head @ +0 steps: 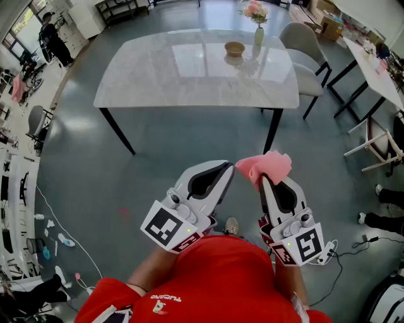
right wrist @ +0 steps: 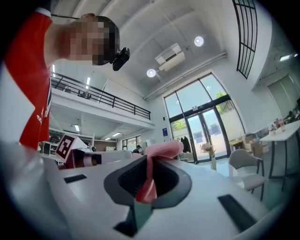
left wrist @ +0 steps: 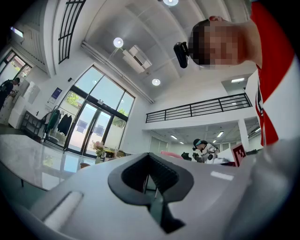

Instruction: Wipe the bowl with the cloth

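Note:
A small wooden bowl sits at the far side of the marble table, well ahead of both grippers. My right gripper is shut on a pink cloth, which bunches out past its tips; in the right gripper view the cloth stands pinched between the closed jaws. My left gripper is shut with nothing in it, and the left gripper view shows its jaws pressed together. Both are held close to the person's red shirt, pointing roughly level, far short of the table.
A vase of flowers stands beside the bowl. Grey chairs stand at the table's right. A second white table and a stool are at far right. Cables lie on the floor at both sides. A person stands far left.

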Action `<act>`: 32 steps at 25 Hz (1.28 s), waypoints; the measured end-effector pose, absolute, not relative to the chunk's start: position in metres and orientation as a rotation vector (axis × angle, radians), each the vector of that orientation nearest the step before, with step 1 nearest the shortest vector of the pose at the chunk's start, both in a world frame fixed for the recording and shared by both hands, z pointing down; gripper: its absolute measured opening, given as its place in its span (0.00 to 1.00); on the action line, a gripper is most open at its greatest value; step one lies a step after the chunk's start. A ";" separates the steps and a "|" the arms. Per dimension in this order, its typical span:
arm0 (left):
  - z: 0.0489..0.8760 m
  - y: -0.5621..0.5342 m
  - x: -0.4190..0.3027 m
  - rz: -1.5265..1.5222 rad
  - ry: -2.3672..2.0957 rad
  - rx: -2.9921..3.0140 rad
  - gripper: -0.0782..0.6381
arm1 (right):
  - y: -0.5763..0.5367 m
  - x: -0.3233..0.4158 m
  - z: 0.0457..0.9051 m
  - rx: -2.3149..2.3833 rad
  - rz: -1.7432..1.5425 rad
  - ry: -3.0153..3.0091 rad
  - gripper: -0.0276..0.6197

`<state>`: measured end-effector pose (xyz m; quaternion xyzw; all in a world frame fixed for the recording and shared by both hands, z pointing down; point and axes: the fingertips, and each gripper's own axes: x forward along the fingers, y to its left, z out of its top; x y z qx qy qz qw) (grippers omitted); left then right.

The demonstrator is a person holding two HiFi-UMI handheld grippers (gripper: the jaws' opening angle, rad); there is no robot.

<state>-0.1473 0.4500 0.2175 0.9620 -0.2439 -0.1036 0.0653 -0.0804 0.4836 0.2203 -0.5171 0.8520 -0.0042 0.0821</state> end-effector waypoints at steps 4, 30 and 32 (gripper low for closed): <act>0.217 0.449 -0.147 -0.314 -0.738 2.901 0.12 | 0.483 -0.080 0.221 -1.545 -0.014 2.547 0.07; 0.213 0.451 -0.129 -0.287 -0.868 2.919 0.12 | 0.489 -0.038 0.216 -1.456 -0.020 2.542 0.07; 0.213 0.448 -0.118 -0.279 -0.887 2.921 0.12 | 0.484 -0.025 0.217 -1.442 -0.020 2.546 0.07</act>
